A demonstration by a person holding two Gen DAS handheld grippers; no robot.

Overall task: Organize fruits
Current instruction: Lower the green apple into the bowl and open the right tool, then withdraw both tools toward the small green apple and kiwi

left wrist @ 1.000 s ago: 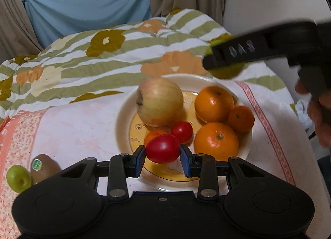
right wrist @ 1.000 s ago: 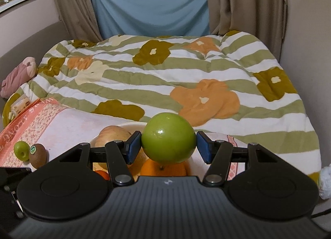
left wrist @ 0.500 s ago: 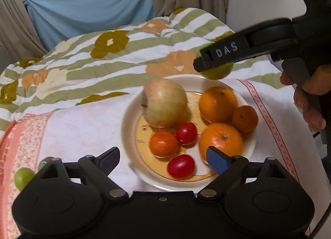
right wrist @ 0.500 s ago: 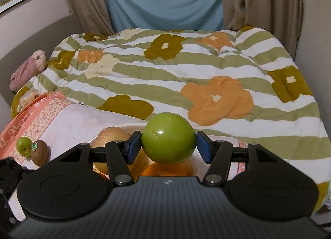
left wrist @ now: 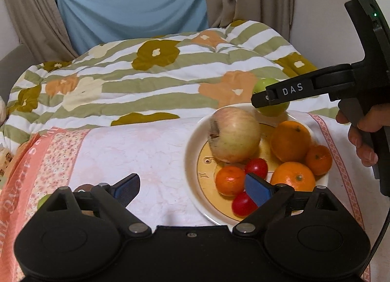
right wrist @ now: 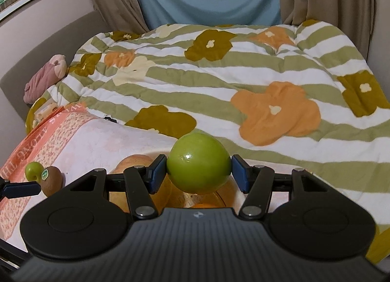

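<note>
Green apple [right wrist: 198,163] clamped in right gripper [right wrist: 198,172] angled over plate [left wrist: 192,160], left gripper [left wrist: 192,186] spread wide

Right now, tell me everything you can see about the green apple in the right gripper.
The green apple is round, smooth and glossy, evenly bright green, with small highlights on its skin; no stem or sticker shows. The right gripper is shut on it, one blue pad pressed to each side. It hangs in the air, touching nothing else, over the far rim of the plate, just beyond the large pale apple. In the left wrist view one black finger hides its middle.
</note>
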